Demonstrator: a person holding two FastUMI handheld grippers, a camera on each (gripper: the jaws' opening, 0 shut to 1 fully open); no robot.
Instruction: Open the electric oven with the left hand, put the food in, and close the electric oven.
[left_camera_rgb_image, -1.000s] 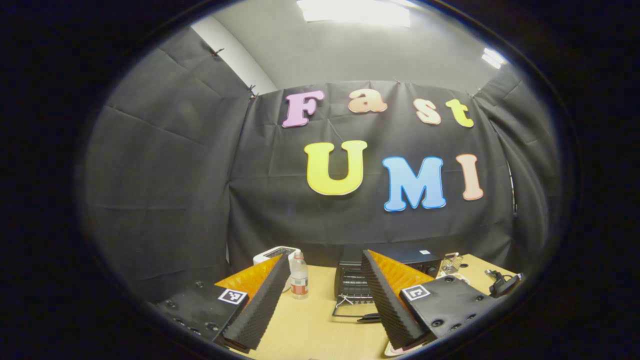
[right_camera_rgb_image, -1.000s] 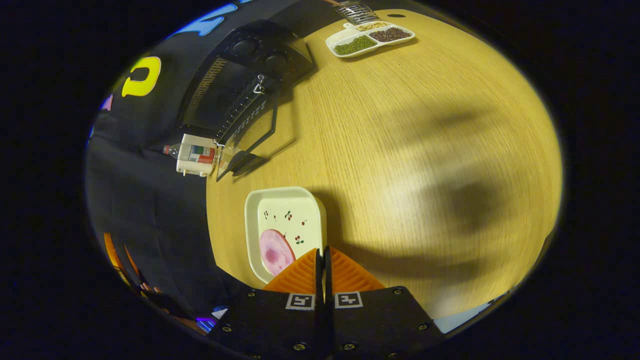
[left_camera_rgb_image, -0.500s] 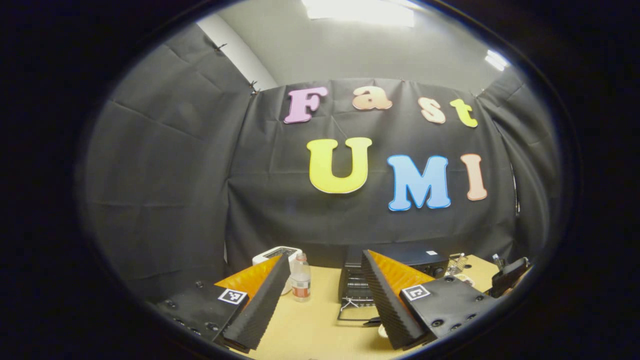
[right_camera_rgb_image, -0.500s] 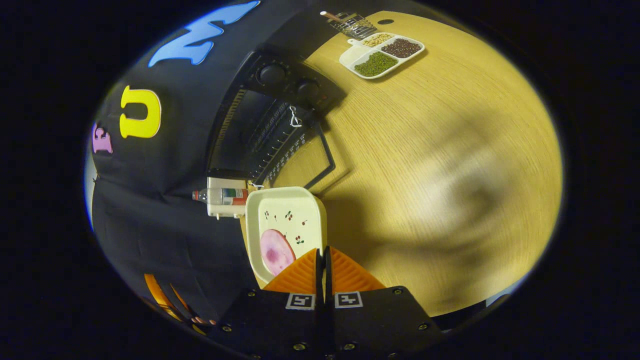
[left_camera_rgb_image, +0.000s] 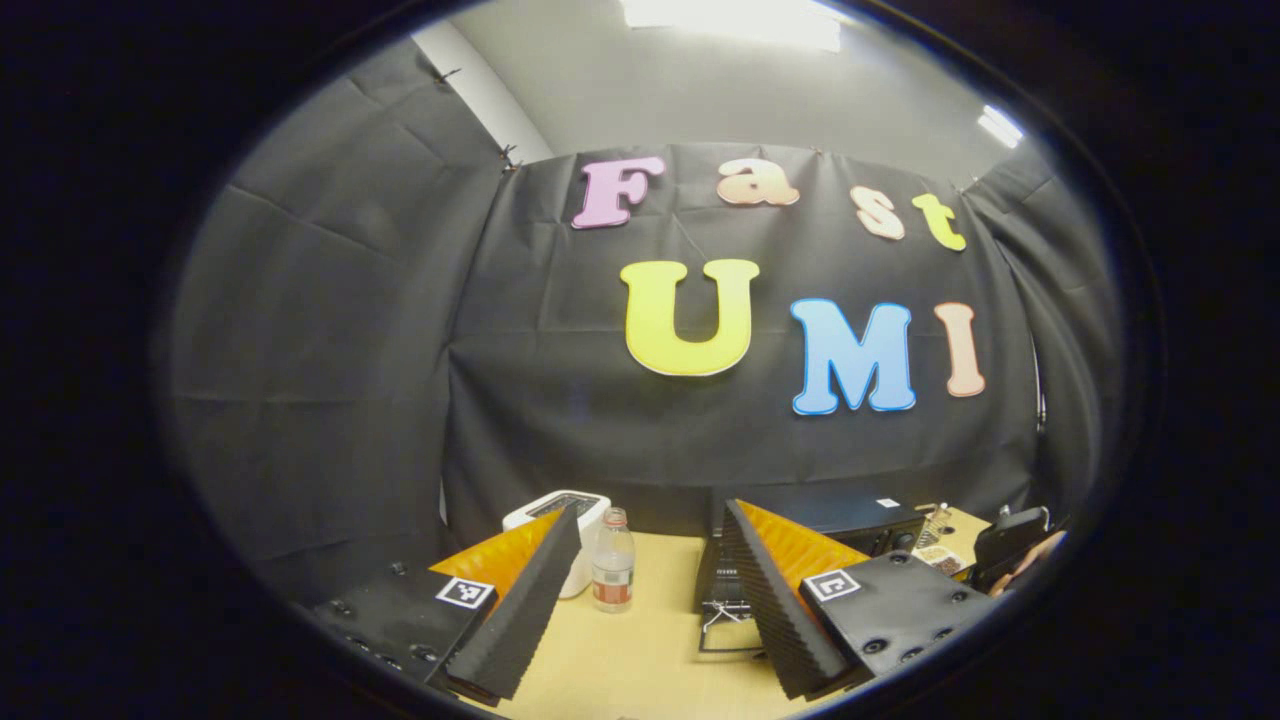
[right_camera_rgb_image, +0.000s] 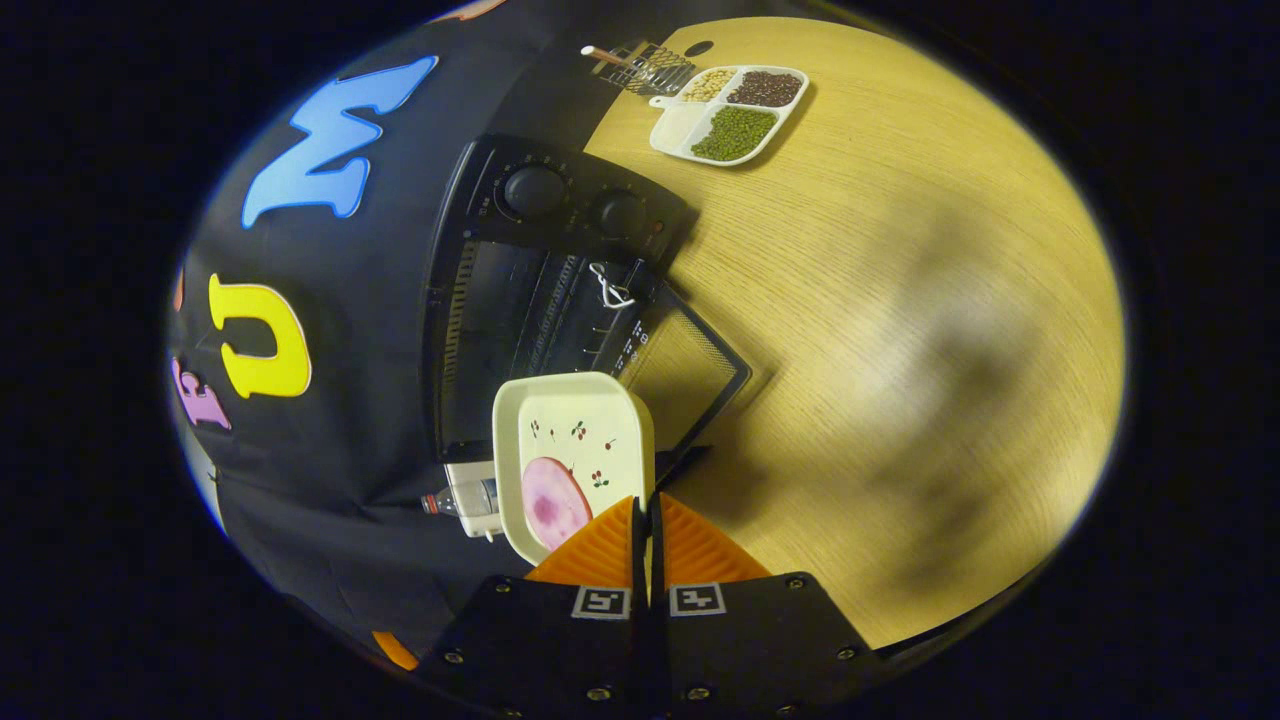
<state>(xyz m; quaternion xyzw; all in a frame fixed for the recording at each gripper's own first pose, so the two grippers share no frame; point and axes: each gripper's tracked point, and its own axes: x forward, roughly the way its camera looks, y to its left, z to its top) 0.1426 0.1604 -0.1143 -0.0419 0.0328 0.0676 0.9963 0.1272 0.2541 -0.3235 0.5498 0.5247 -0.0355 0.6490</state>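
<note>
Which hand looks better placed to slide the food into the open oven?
The right gripper: it is shut on the dish rim, with the oven door down ahead. The left gripper is open, holding nothing.

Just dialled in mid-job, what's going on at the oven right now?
The right gripper is shut on the rim of a cream rectangular dish carrying a round pink slice of meat, held up in front of the black electric oven. The oven's glass door is already folded down onto the wooden table. The left gripper hangs open and empty, back from the oven.
</note>
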